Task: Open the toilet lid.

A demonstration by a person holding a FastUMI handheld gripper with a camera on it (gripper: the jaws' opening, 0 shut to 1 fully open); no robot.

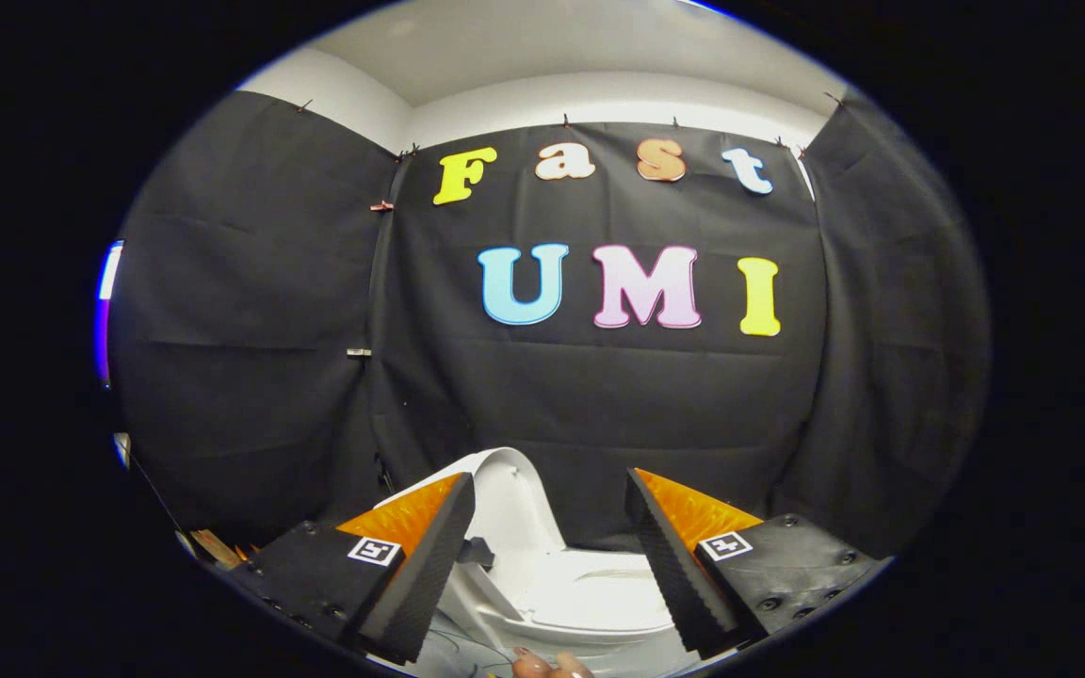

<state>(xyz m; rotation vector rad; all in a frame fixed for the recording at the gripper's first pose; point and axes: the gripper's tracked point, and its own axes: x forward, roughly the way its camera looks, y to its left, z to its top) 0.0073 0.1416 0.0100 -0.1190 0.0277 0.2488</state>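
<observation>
A white toilet sits below and just beyond my fingers. Its lid stands raised, close to upright, leaning back toward the black cloth wall. The seat and bowl rim lie below it, seen in the gap between the fingers. My gripper is open, its fingers wide apart with nothing between them. The left fingertip is close beside the lid's edge; whether it touches the lid I cannot tell. The right fingertip stands apart from the lid.
Black cloth walls close the booth behind and on both sides of the toilet. A person's fingertips show at the very bottom, under the gripper. Some small things lie on the floor to the left.
</observation>
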